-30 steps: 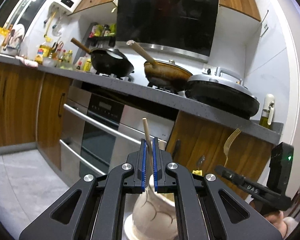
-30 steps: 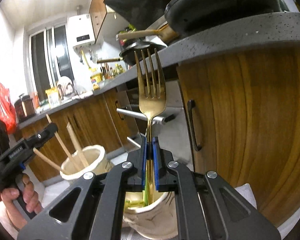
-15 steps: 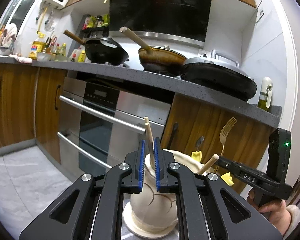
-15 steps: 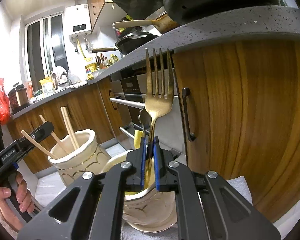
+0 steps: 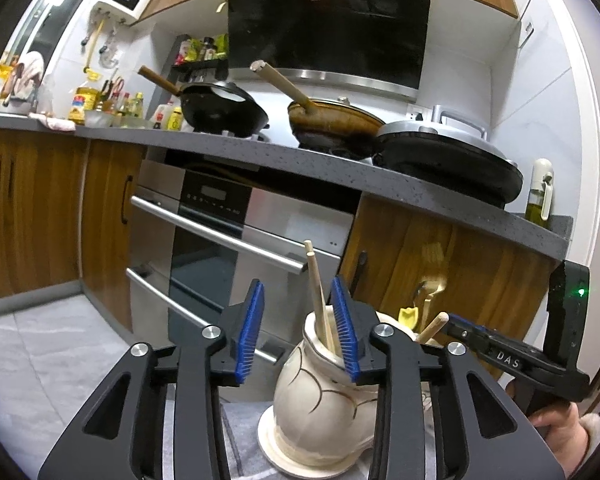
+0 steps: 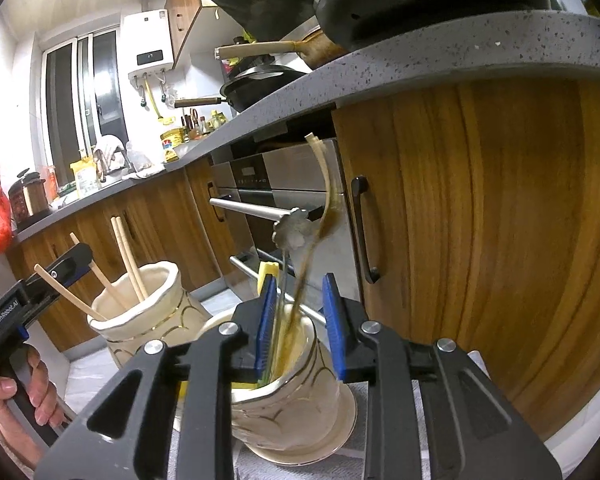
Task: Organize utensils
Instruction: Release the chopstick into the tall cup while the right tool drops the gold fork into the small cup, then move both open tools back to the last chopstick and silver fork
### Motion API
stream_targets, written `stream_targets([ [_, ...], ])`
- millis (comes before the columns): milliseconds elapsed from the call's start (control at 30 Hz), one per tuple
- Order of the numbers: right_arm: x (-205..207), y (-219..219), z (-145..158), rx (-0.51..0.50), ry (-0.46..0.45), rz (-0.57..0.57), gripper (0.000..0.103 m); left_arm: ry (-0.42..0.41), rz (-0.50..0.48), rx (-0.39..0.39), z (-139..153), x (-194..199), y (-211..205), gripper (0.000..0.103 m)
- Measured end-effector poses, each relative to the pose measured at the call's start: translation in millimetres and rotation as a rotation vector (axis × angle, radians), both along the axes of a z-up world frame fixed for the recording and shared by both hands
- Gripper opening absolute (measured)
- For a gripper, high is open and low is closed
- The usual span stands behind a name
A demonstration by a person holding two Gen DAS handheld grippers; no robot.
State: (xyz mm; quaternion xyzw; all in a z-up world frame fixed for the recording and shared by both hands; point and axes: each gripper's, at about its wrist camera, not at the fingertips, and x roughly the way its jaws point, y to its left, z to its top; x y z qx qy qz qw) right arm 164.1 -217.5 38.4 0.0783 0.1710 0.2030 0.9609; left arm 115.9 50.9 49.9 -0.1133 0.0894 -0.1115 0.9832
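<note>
Now both hand-held grippers opening: chopsticks (image 5: 318,296), fork (image 6: 324,208) loose

Countertop (image 6: 420,52) overhangs both vases (image 6: 140,312); the gap between them looks narrow.

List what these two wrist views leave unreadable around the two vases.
- Fork: motion-blurred in the right wrist view; tines unreadable. Small and blurred in the left wrist view.
- Fork vase inside: hidden by its rim and the opening right gripper.
- Chopstick tips: hidden inside the chopstick vase; the opening left gripper frames them.
- Vase bases: cut off by gripper bodies in both views.
</note>
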Motion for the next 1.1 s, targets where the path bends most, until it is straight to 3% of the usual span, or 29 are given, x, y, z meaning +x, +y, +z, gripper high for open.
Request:
stream_targets([
  [200,-8,-10,3,0.03,-0.015,-0.028,0.056,-0.006,0.039,-0.02,1,-5,6,0.05],
  [367,-18,-18,8,0.072,-0.014,-0.041,0.087,-0.002,0.082,-0.019,3,-12,7,0.072],
  [467,-29,-20,10,0.072,-0.012,-0.038,0.098,0.019,0.102,-0.002,6,-17,5,0.08],
  [667,-50,-24,7,0.046,0.03,-0.034,0.098,0.056,0.137,0.028,16,-35,-2,0.092],
  [833,-67,-26,-1,0.029,0.071,-0.016,0.098,0.089,0.152,0.062,11,-55,-11,0.094],
  [1100,-91,-22,-24,-0.034,0.154,0.01,0.098,0.206,0.138,0.048,-11,-76,-18,0.094],
])
